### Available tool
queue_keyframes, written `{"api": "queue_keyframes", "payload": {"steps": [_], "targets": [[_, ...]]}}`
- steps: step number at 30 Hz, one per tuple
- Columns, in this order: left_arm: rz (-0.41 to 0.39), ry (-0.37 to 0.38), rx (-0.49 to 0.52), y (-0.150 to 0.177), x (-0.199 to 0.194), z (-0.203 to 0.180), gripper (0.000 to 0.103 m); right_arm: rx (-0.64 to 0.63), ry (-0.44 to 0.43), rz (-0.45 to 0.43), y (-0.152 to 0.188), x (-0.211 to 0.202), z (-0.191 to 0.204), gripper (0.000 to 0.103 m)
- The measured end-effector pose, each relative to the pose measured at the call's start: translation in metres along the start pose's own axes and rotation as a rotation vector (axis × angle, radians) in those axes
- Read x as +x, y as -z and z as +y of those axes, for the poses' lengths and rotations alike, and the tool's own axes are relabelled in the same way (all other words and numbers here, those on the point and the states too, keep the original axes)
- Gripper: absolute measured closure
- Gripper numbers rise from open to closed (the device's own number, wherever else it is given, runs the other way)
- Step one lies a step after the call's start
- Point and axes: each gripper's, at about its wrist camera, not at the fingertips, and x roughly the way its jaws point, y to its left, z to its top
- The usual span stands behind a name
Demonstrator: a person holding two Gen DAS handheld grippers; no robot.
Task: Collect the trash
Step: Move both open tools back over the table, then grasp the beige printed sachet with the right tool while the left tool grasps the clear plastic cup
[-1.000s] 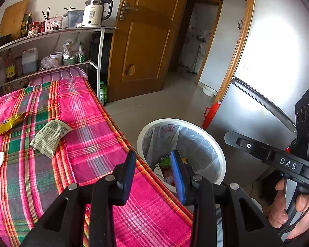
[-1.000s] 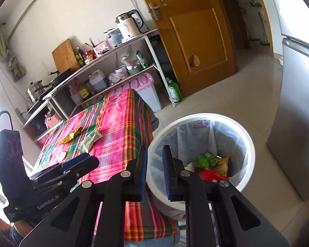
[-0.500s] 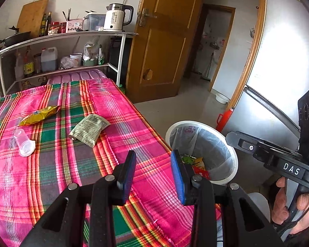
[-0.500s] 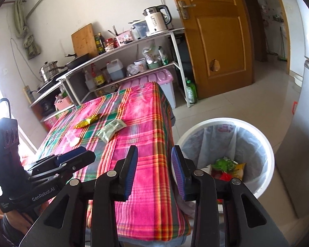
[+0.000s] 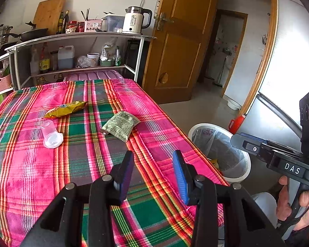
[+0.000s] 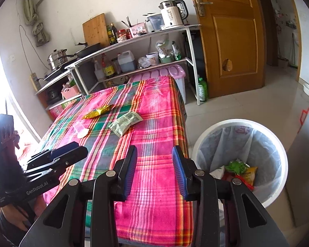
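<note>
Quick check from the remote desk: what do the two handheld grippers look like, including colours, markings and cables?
Both are black, angular two-finger tools with ribbed blue pads and round silver pivot bolts. The left gripper shows white "GenRobot.AI" lettering on its side in the right wrist view; the right gripper shows "DAS" in the left wrist view, with a thin dark cable by the hand. No sleeves are visible.

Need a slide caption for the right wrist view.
Open right gripper over plaid tablecloth; green wrapper, yellow wrapper uncollected, white lined bin beside.
</note>
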Motion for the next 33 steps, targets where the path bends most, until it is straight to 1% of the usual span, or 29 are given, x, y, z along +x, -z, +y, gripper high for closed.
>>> {"api": "queue_keyframes", "payload": {"steps": [8,10,12,16,19,22,26,33], "targets": [[-0.004,-0.056,-0.054,0.005,-0.007,0.035,0.059,-0.029,-0.032,0.037,-0.004,0.02,0.017,0.064],[-0.007,-0.077,-0.068,0.005,-0.009,0.045,0.058,-0.034,-0.044,0.045,-0.006,0.026,0.021,0.057],[-0.014,-0.101,-0.084,0.004,-0.011,0.057,0.057,-0.036,-0.058,0.054,-0.007,0.031,0.025,0.053],[-0.032,-0.155,-0.117,-0.001,-0.016,0.082,0.054,-0.053,-0.073,0.065,-0.013,0.044,0.036,0.053],[-0.043,-0.194,-0.135,-0.005,-0.017,0.099,0.05,-0.058,-0.083,0.077,-0.017,0.055,0.043,0.053],[-0.04,-0.226,-0.152,-0.01,-0.012,0.116,0.048,-0.062,-0.091,0.088,-0.021,0.066,0.049,0.053],[-0.014,-0.246,-0.17,-0.014,0.002,0.135,0.048,-0.069,-0.096,0.109,-0.026,0.081,0.056,0.052],[0.021,-0.252,-0.191,-0.023,0.028,0.153,0.048,-0.042,-0.115,0.149,-0.036,0.111,0.061,0.05]]}}
